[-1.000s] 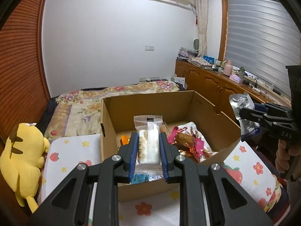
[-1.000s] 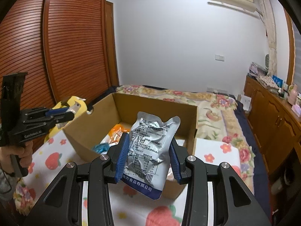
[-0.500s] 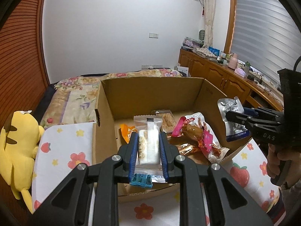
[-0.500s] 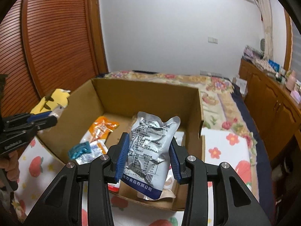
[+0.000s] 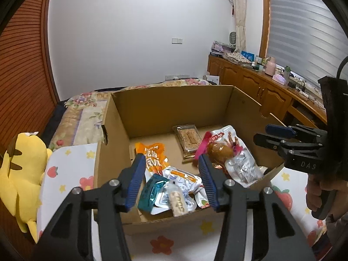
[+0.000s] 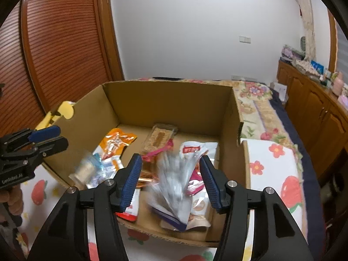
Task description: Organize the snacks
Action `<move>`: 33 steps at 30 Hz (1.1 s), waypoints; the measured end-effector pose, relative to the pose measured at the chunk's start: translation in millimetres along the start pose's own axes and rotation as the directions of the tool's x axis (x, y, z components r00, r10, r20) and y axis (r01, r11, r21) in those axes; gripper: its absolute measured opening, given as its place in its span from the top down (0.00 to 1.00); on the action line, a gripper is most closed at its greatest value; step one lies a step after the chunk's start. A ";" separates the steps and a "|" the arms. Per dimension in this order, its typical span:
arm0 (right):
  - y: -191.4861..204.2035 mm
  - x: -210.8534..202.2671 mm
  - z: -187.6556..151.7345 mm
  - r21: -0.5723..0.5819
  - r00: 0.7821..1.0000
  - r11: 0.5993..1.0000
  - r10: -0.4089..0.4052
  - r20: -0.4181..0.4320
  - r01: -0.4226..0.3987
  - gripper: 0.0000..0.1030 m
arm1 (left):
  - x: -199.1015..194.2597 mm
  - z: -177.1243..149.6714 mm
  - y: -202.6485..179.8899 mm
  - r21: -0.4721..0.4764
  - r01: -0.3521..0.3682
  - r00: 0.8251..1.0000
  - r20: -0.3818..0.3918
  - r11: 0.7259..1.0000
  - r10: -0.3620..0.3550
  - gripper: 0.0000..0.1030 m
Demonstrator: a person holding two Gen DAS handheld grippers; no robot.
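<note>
matt brown cardboard box [image 5: 174, 108]; glossy silver foil pouch [image 6: 174, 180], blurred; glossy orange plastic packet [image 5: 153, 155] at 10 o'clock inside; printed cloth bedcover [image 5: 67, 163]; ribbed wooden doors [image 6: 61, 43].

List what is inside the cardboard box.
The cardboard box holds an orange pouch, a clear cracker tray, a teal packet, a silver pouch and others. Lower packets are covered.

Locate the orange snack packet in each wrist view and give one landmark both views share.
Left wrist view: the orange snack packet lies on the box floor, left of centre, just above the left gripper's left finger.
Right wrist view: the orange snack packet lies on the box floor, toward the left wall.
Shared landmark: the clear tray of brown bars sits right of the packet, near the back wall.
</note>
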State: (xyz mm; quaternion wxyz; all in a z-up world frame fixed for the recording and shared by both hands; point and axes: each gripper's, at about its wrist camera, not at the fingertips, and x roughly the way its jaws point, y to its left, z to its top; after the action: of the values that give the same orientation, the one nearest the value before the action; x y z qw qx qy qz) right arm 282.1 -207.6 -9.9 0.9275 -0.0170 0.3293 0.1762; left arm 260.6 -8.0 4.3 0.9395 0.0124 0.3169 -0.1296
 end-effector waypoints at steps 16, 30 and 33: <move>18.7 -77.0 -8.4 -0.014 0.996 1.000 0.007 0.092 -0.005 0.45 | -76.7 11.9 -27.9 0.062 -0.031 0.995 0.099 0.998 0.025 0.40; 36.0 -148.8 -29.6 -0.005 0.980 0.997 -0.077 0.184 0.079 0.27 | -153.1 -2.6 -50.3 0.107 -0.122 0.968 0.232 0.987 0.095 0.06; 37.8 -156.3 -37.9 0.007 0.976 0.995 -0.100 0.193 0.101 0.19 | -161.7 -8.1 -53.5 0.100 -0.133 0.962 0.251 0.986 0.104 0.00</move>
State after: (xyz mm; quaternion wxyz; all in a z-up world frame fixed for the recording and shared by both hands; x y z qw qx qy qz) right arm 133.7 -227.1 60.1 0.9627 -0.0178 0.2362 0.1304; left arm 118.6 -20.8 97.8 0.9751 0.0698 0.1894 -0.0918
